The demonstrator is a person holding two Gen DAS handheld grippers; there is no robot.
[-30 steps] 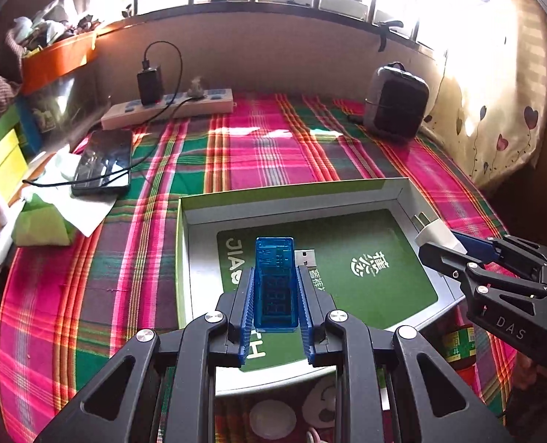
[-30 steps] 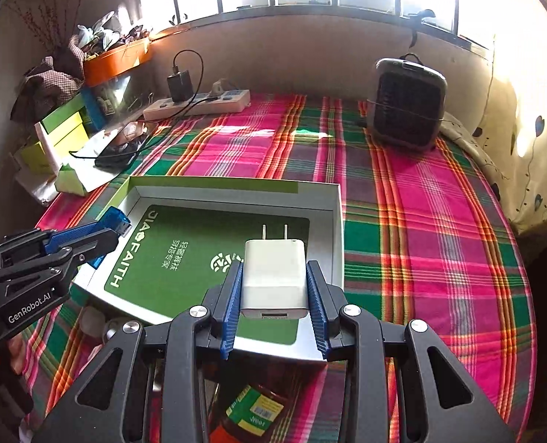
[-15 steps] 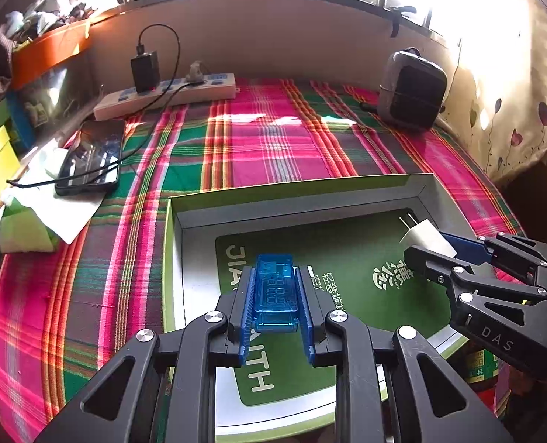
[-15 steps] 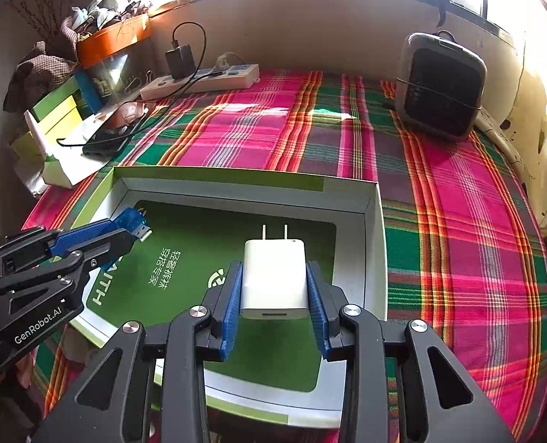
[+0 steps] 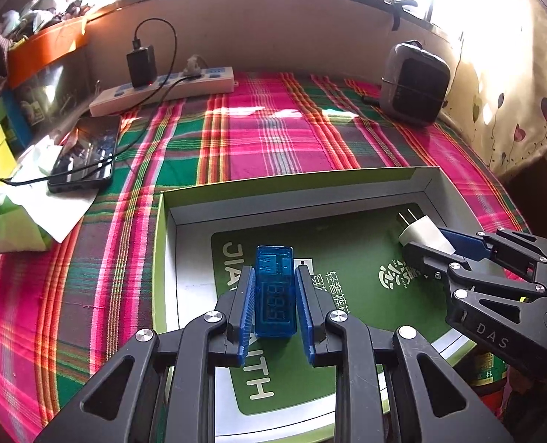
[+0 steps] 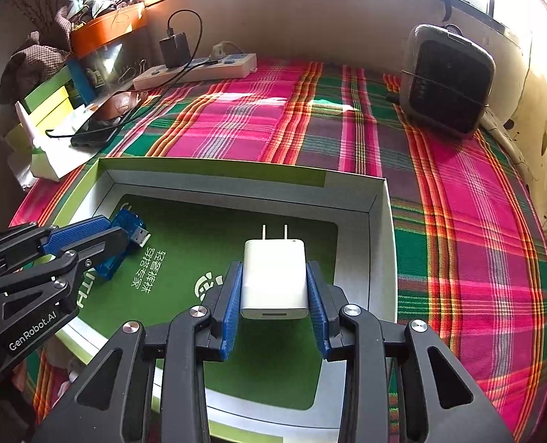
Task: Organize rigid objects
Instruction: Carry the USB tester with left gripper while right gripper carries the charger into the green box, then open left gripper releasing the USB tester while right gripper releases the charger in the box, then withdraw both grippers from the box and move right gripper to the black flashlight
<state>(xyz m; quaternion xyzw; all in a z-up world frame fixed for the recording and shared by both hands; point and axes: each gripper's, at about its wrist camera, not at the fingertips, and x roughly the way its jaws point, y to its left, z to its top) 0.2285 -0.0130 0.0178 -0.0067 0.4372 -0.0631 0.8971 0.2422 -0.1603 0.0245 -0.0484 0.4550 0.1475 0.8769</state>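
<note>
My left gripper (image 5: 274, 283) is shut on a blue translucent USB meter (image 5: 274, 291) with a small display, held over the left part of a shallow green-lined box (image 5: 347, 203). My right gripper (image 6: 274, 277) is shut on a white wall charger (image 6: 274, 280) with its two prongs pointing away, over the right part of the same box (image 6: 378, 243). In the right wrist view the left gripper (image 6: 100, 238) shows at the left edge with the USB meter (image 6: 133, 227) sticking out. In the left wrist view the right gripper (image 5: 439, 245) holds the charger (image 5: 421, 230) at the right.
The box lies on a pink and green plaid cloth (image 5: 273, 140). A white power strip (image 5: 170, 90) with a black adapter, a phone (image 5: 85, 155) and tissue sit at the back left. A dark heater (image 6: 446, 81) stands at the back right. A bottle (image 5: 489, 373) lies beside the box's near right corner.
Both grippers have sunk and moved forward over the box, each keeping its object. The box fills more of both views.
</note>
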